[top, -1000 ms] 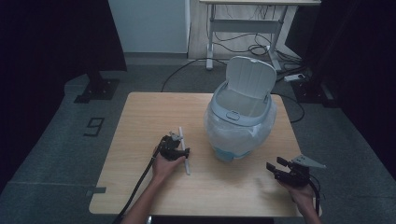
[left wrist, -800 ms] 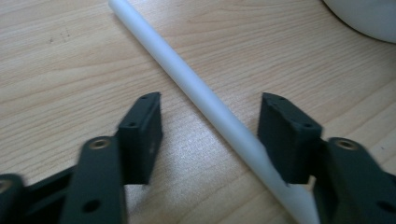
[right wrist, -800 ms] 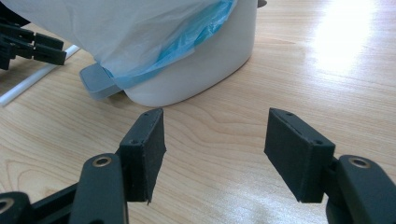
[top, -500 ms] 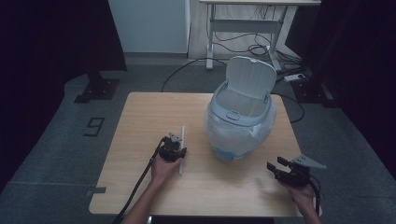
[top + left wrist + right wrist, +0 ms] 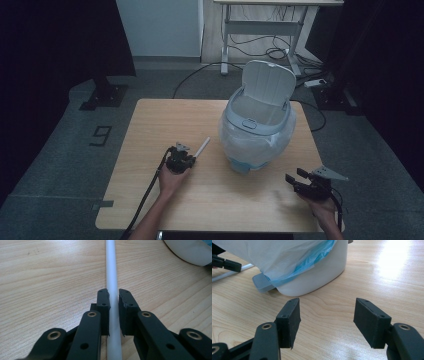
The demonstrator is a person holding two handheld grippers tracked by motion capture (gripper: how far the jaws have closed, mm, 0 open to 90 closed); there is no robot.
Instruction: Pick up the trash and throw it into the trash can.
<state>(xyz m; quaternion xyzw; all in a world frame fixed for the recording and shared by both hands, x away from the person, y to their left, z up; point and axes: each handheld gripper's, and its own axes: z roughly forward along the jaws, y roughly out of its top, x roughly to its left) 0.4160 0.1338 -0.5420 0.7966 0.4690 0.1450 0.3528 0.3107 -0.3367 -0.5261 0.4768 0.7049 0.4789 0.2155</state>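
A pale wooden table (image 5: 150, 190) carries a small white pedal bin (image 5: 257, 131) toward its far right part, well in from the edges. The bin's lid (image 5: 267, 82) stands raised and tilted back, showing the grey inner face. A thin white liner bag (image 5: 235, 137) with a blue trim is folded over the rim and hangs down the sides; in the right gripper view the blue edge (image 5: 312, 261) drapes over the white tub, and a grey pedal (image 5: 262, 283) sticks out at the base onto the wood.

The left gripper (image 5: 182, 156) sits near the middle of the table, left of the bin, held by the person's left hand (image 5: 171, 176). Its jaws are closed onto a slim white stick (image 5: 202, 148), a smooth, matte, straight rod of even thickness. In the left gripper view the stick (image 5: 111, 277) runs up between the two black jaws and away over the wood grain, and the pads press it from both sides. In the high view its free end points toward the bin's base and stops short of it.

The right gripper (image 5: 294, 181) is at the table's near right corner, in the person's right hand (image 5: 325, 207). Its jaws stand wide apart with nothing between them, facing the bin's lower wall across bare wood (image 5: 329, 315).
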